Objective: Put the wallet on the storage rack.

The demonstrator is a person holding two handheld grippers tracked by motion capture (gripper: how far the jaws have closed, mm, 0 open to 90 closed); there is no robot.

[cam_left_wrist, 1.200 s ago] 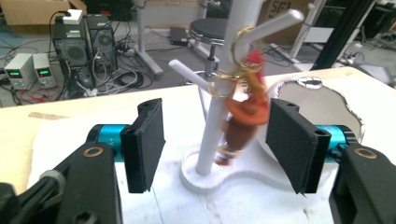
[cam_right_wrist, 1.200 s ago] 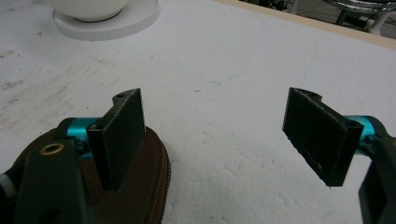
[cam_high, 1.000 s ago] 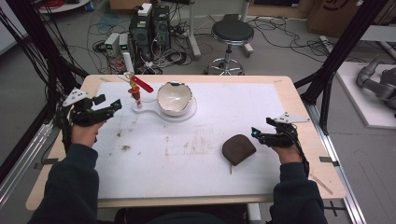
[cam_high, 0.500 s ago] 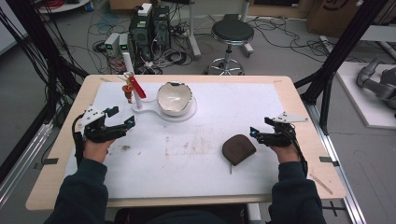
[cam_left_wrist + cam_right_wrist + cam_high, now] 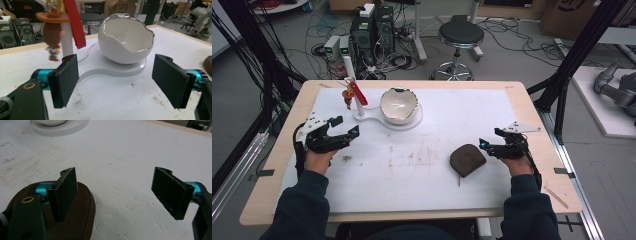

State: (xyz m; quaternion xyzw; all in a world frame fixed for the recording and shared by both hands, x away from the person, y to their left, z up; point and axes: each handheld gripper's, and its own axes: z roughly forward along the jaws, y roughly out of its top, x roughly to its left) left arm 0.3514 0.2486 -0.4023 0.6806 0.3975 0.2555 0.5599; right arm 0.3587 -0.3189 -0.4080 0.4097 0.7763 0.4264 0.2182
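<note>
Nothing is grasped yet. At centre left, your left gripper (image 5: 343, 131) stands with jaws spread and empty, facing the white bowl (image 5: 399, 105) on its stand. At right, your right gripper (image 5: 490, 143) is released beside the brown pouch (image 5: 467, 159).

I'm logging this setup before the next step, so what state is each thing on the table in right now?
Left hand-held gripper: open, nothing between its jaws, pointed at the bowl.
Right hand-held gripper: open, beside the pouch, not gripping it.
Eggshell bowl: upright on its white base, looks empty.
Brown pouch: lying flat, zipped shut as far as visible.
Figurine: hanging from the white stand.
</note>
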